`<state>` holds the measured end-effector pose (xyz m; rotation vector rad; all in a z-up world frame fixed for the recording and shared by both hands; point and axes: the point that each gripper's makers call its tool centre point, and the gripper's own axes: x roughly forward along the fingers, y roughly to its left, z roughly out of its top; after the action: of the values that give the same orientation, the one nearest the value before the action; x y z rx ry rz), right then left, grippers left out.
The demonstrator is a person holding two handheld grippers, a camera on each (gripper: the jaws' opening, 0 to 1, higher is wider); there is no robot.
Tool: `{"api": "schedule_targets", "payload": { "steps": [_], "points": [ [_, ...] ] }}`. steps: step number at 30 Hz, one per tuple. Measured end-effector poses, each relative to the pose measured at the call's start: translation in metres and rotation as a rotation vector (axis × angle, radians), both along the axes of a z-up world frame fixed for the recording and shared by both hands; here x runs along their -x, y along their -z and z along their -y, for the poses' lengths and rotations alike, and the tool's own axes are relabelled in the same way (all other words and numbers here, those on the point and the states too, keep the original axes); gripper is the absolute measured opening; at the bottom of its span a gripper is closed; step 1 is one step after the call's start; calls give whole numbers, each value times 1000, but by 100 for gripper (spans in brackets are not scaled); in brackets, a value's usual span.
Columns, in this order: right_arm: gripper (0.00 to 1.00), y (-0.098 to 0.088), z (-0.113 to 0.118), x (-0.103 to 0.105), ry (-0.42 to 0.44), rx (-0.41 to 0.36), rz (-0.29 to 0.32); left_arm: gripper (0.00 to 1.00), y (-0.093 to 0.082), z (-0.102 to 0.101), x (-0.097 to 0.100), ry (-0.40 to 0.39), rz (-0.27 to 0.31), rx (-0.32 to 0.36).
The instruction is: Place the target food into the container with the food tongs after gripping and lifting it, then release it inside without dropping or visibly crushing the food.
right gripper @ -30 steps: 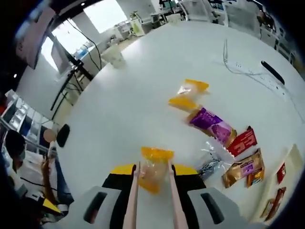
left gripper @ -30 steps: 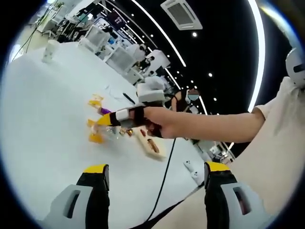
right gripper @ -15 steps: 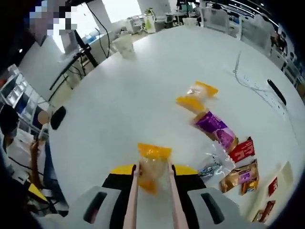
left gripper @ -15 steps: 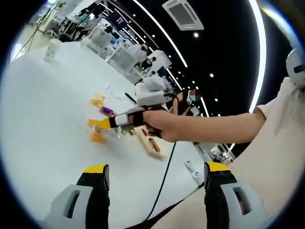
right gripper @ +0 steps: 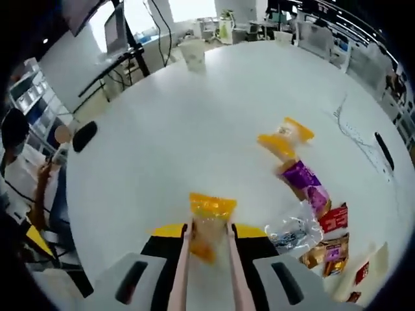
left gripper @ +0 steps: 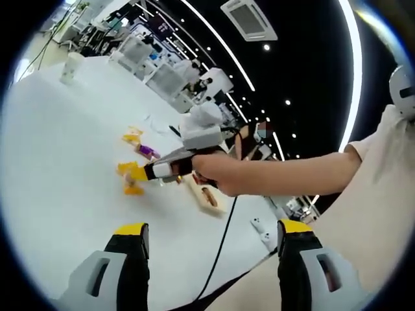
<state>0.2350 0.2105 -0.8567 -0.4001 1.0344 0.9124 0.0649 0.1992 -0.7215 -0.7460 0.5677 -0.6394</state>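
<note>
1. The big white table (right gripper: 162, 129) sits in a bright room full of desks, and a white cup (right gripper: 193, 53) stands far off at 12 o'clock in the right gripper view.
2. The right gripper (right gripper: 206, 243) squeezes the pink food tongs (right gripper: 181, 272), and the tongs pinch a yellow snack bag (right gripper: 207, 223) between their tips.
3. The table looks smaller and farther away than 1 second ago, so the bag is up in the air now, clear of the table.
4. The bag keeps its shape, so I think the hold is gentle enough.
5. Other snack packs (right gripper: 301, 184) lie at 3 o'clock, and a flat tray (left gripper: 206, 196) with food lies just past them, near the middle of the left gripper view.
6. The left gripper (left gripper: 211, 249) holds nothing, with its jaws wide apart.
7. Next the bag needs to go to the container and be let go inside.
</note>
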Motion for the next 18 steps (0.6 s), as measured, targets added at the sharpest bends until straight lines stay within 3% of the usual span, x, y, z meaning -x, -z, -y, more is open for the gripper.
{"api": "schedule_targets", "payload": {
  "steps": [2, 4, 7, 18],
  "points": [
    [26, 0, 2, -1, -2, 2, 1, 81, -1, 0, 0, -1, 1, 1],
    [25, 1, 4, -5, -65, 19, 36, 81, 0, 1, 0, -5, 0, 4],
    [24, 2, 7, -6, -37, 5, 5, 81, 0, 1, 0, -3, -2, 5],
    [23, 2, 11, -8, -34, -23, -16, 84, -1, -5, -2, -24, 3, -23]
  ]
}}
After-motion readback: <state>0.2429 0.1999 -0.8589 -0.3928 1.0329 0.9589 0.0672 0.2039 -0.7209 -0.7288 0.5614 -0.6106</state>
